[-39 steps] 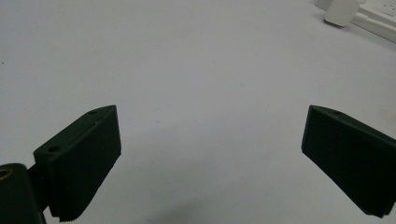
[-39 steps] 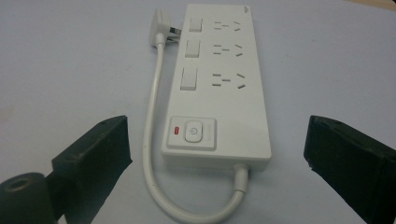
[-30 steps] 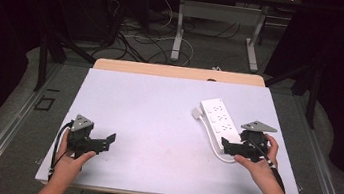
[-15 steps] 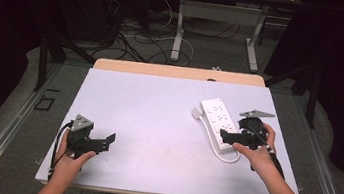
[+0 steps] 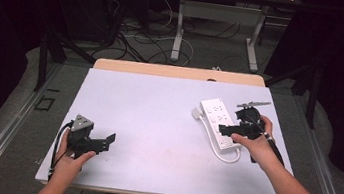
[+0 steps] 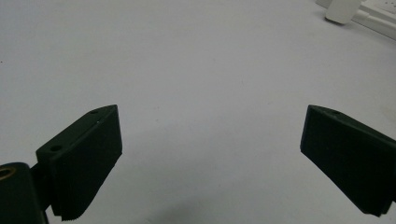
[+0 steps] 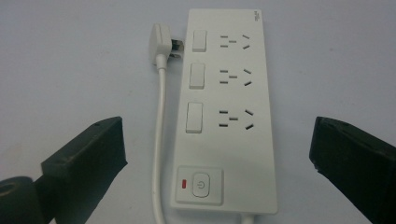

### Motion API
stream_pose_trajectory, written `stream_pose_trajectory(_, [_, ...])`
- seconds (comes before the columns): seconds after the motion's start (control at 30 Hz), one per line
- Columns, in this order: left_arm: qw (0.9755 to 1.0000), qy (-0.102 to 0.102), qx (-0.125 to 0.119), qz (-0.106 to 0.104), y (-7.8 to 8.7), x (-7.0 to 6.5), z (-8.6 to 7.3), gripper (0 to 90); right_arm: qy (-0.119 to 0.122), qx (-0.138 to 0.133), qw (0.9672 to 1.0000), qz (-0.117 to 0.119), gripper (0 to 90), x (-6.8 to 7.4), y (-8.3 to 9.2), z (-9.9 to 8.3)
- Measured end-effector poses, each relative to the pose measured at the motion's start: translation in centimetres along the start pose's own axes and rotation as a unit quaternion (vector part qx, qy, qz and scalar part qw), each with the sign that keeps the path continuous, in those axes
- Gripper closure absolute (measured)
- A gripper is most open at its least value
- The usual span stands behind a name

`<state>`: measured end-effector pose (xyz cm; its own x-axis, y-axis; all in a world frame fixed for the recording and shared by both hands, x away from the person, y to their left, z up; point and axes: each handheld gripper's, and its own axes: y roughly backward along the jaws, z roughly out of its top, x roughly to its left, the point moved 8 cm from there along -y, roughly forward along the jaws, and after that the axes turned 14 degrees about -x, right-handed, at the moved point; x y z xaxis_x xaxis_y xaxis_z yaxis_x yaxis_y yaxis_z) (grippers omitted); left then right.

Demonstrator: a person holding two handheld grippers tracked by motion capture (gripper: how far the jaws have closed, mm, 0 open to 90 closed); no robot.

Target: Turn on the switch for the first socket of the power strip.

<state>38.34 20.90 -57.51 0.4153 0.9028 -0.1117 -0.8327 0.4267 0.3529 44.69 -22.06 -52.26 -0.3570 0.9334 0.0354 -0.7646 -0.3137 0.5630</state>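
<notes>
White power strip (image 5: 218, 123) lies at the right of the table (image 5: 158, 110); the right gripper (image 5: 236, 130) hovers above it, jaws released. At lower left, the left gripper (image 5: 98, 143) is also released.

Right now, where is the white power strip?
In the high view, the power strip lies on the table's right side, under the open right tongs.

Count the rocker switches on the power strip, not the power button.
3. On the power strip, one switch sits beside each socket group: far, middle and near, closest to the power button. None seem hidden.
</notes>
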Motion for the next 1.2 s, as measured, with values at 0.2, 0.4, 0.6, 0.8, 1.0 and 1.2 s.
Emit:
stream_pose_trajectory(0.2, [1.0000,0.000,0.000,0.000,0.0,0.0,0.0,5.3,-0.021,0.020,0.9996,0.002,3.1,-0.3,-0.6,0.3])
stream_pose_trajectory(0.4, [1.0000,0.002,0.000,0.000,-0.1,0.0,0.0,5.3,-0.042,0.037,0.9984,-0.004,4.0,-0.7,-1.2,0.3])
stream_pose_trajectory(0.6, [1.0000,0.003,0.000,-0.001,-0.1,-0.1,0.0,5.3,-0.072,0.052,0.9960,0.000,11.0,-0.6,-2.0,0.6])
stream_pose_trajectory(0.8, [1.0000,0.003,0.000,-0.002,-0.1,0.0,0.0,5.3,-0.068,0.078,0.9946,0.002,24.0,-0.3,-2.7,0.4])
stream_pose_trajectory(1.0, [1.0000,0.003,0.001,-0.002,-0.1,-0.1,-0.1,5.3,-0.068,0.093,0.9933,0.008,35.7,0.4,-3.5,0.2])
stream_pose_trajectory(1.2, [1.0000,0.001,0.001,-0.004,-0.2,-0.1,-0.1,5.4,-0.070,0.104,0.9921,0.007,46.1,0.8,-4.2,-0.1])
